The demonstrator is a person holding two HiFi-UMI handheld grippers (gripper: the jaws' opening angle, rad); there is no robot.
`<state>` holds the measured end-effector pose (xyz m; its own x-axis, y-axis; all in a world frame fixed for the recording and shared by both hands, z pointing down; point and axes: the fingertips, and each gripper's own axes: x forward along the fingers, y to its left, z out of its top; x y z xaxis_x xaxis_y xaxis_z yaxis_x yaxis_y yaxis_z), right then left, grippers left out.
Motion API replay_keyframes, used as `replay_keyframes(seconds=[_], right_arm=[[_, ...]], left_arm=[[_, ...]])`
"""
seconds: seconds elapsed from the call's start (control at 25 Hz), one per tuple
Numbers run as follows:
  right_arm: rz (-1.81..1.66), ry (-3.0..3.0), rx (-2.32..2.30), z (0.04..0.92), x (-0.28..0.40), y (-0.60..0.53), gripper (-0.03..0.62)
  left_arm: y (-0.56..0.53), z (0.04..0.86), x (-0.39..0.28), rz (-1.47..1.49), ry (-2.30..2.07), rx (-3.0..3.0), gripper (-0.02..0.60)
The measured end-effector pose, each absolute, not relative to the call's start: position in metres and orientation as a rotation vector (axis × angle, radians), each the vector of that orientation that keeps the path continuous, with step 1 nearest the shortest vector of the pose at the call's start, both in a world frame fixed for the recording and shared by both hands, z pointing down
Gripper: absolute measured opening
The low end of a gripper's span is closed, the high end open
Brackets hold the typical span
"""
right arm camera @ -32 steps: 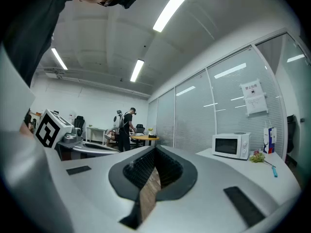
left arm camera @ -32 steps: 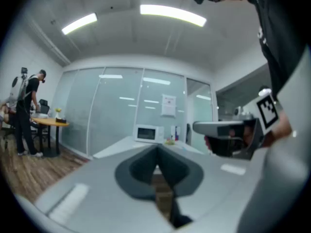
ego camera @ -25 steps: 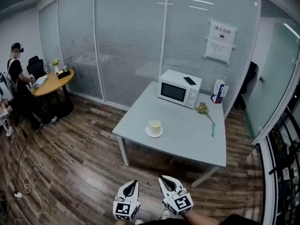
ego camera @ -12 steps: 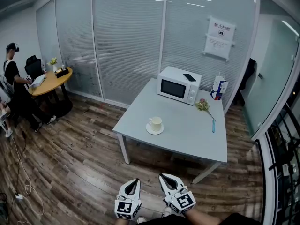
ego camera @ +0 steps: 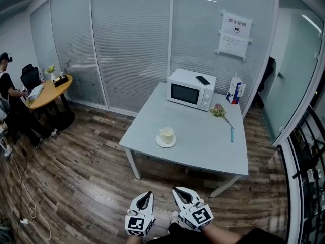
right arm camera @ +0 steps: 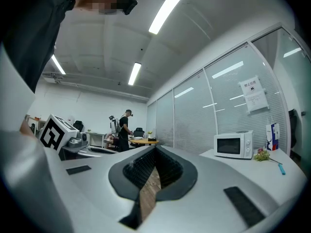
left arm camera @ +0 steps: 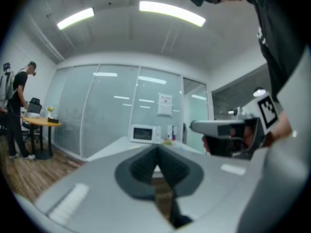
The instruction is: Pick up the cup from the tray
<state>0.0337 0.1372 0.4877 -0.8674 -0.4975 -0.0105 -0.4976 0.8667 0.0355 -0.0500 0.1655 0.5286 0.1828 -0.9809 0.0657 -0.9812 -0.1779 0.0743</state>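
The head view alone shows the cream ceramic cup (ego camera: 166, 134). It stands upright on a small round white tray (ego camera: 166, 143) at the near left part of the pale grey rectangular tabletop (ego camera: 203, 146). At the far end of the tabletop sits a white box-shaped microwave oven (ego camera: 190, 89) with a flat black phone (ego camera: 202, 80) on its roof. To its right are a blue-and-white carton (ego camera: 236, 91), a small bunch of flowers (ego camera: 219, 111) and a blue pen (ego camera: 231, 134).

Both tools hang low and well short of the tabletop, over the brown wooden plank floor (ego camera: 76, 177). The left hand-held gripper (ego camera: 145, 196) has its jaws together with nothing between them, as its own view confirms (left arm camera: 156, 147). The right hand-held gripper (ego camera: 179, 191) is closed too, tips meeting, with only floor seen through the slit behind them (right arm camera: 155, 148).

The left gripper view catches the other tool at its right, and the microwave oven (left arm camera: 142, 133) far off. The right gripper view shows the carton (right arm camera: 270, 136), the flowers (right arm camera: 262, 154) and, at the far left, a person in dark clothes (right arm camera: 125, 129) at a round wooden table (right arm camera: 141, 141).
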Motion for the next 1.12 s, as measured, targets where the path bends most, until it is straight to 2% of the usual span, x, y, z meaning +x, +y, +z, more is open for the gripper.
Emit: replay_keyframes(seconds=[0.64,1.12], right_arm=[[-0.008,2.957,-0.849,0.487,0.029,-0.025,0.005],[-0.051,2.939,-0.880,0.490,0.036,-0.095,0.005]], left_arm=[[0.006,0.527,-0.067,0.090,-1.945,2.331,0.005],[-0.059,0.526,-0.074,0.125,-2.003,2.290,0.005]])
